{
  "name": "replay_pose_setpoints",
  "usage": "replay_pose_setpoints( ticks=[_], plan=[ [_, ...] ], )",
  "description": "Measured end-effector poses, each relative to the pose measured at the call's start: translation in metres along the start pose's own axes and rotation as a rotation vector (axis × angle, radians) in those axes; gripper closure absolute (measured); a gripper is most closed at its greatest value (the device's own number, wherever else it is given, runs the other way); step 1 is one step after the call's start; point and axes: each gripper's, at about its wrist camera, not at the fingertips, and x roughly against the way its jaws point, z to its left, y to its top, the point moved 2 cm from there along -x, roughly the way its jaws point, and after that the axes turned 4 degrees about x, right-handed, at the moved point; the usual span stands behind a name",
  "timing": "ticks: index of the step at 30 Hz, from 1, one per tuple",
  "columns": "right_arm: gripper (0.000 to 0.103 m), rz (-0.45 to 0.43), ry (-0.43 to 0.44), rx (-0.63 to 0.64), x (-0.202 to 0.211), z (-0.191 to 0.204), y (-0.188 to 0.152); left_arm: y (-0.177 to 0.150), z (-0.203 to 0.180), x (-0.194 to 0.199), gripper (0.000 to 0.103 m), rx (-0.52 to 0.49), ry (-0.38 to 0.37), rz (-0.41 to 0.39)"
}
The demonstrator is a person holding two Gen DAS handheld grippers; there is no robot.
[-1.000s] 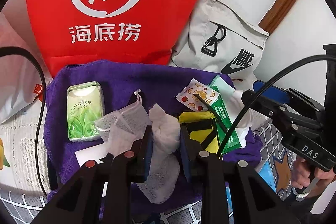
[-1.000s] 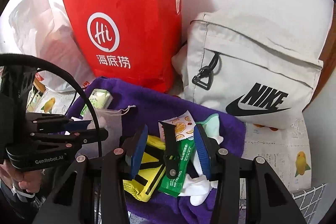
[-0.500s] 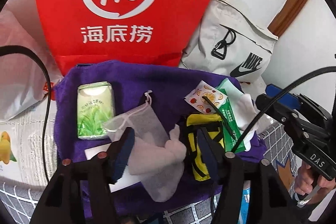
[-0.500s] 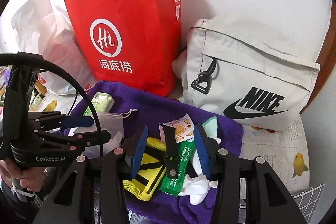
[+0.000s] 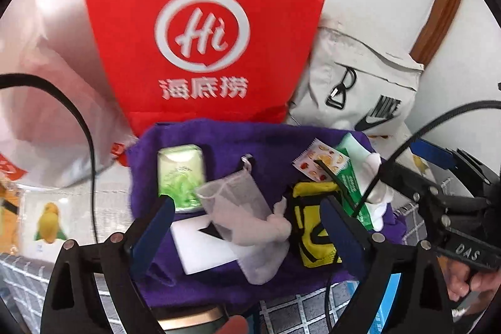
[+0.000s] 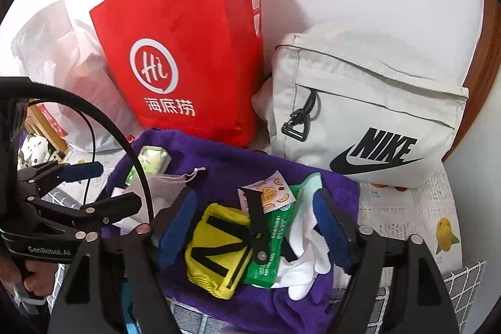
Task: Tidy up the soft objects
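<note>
Both our left gripper (image 5: 247,227) and right gripper (image 6: 255,224) gape wide, holding nothing, while the white mesh pouch (image 5: 247,221) (crumpled, sock-stuffed, drawstring at twelve o'clock) lies slack on the purple towel (image 5: 275,143), yellow pouch (image 5: 313,224) at three o'clock.

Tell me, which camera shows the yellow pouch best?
The right wrist view: the yellow pouch lies close and whole between its open fingers. In the left wrist view the pouch sits off to the right, partly hidden behind one finger.
</note>
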Motion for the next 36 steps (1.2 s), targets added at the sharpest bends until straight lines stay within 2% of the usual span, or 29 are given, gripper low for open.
replay_pose_setpoints(
  ticks=[3,6,8,11,15,22,28,36],
  plan=[
    [0.022,0.001,-0.002,0.005,0.007,0.006,0.0,0.001,-0.003,0.018,0.006,0.002,0.054,-0.028],
    [0.015,-0.026,-0.026,0.006,0.022,0.012,0.001,0.001,-0.005,0.038,0.005,0.018,0.102,-0.05],
    [0.011,-0.046,-0.03,-0.023,0.035,0.014,0.0,0.0,-0.006,0.053,0.005,0.022,0.107,-0.068],
    [0.009,-0.051,-0.004,-0.043,0.057,0.019,-0.003,-0.004,-0.01,0.078,0.005,0.02,0.115,-0.103],
    [0.004,-0.085,-0.04,-0.027,0.089,0.03,-0.01,-0.014,-0.024,0.11,0.005,-0.008,0.146,-0.145],
    [0.0,-0.145,-0.06,-0.03,0.161,0.048,-0.039,-0.051,-0.037,0.174,0.005,0.03,0.162,-0.193],
    [0.0,-0.161,-0.05,-0.041,0.202,0.063,-0.07,-0.092,-0.041,0.218,0.005,0.057,0.239,-0.242],
    [0.0,-0.186,-0.039,-0.033,0.248,0.078,-0.111,-0.141,-0.049,0.264,0.006,0.068,0.284,-0.286]
  ],
)
